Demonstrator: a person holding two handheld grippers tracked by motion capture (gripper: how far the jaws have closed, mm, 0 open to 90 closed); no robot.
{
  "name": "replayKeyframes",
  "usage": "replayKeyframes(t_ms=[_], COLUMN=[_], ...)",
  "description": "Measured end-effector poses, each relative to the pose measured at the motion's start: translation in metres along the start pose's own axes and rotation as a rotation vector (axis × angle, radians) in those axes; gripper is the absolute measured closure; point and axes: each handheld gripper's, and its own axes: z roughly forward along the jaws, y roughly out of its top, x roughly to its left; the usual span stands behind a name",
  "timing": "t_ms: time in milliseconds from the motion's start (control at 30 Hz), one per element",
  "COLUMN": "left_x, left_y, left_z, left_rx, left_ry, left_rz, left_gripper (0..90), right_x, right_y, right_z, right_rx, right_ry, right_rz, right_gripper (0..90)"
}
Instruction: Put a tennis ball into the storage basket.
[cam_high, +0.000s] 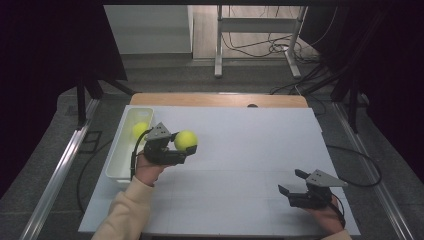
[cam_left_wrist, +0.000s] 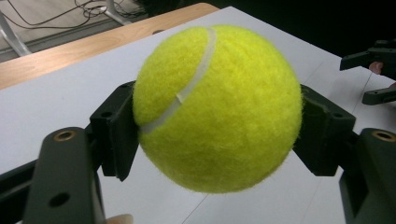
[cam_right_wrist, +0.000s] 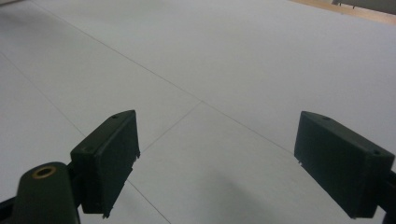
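At the left of the high view, a white bin (cam_high: 121, 150) sits along the table (cam_high: 240, 150) edge with 1 tennis ball (cam_high: 139, 129) already lying in its far end; the view is small there, so you may have more inside than I can make out. Just right of the bin, your left gripper (cam_high: 172, 150) has its jaws clamped on a second tennis ball (cam_left_wrist: 217, 109), lifted clear of the table and not yet over the bin. So by my reading 1 ball is stowed, and this 1 is left to carry across and drop in. At the lower right, your right gripper (cam_high: 295, 181) rests with jaws wide apart, holding nothing.
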Motion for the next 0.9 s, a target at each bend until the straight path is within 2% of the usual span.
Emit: replayKeyframes(t_ms=[900], left_x=[0.019], left_y=[-0.003], left_z=[-0.026], left_rx=[-0.039], left_ry=[0.069], left_rz=[-0.039], left_gripper=[26.2], right_x=[0.000], right_y=[0.000], right_z=[0.000], right_rx=[0.002], right_ry=[-0.003], right_rz=[0.001], right_gripper=[14.6])
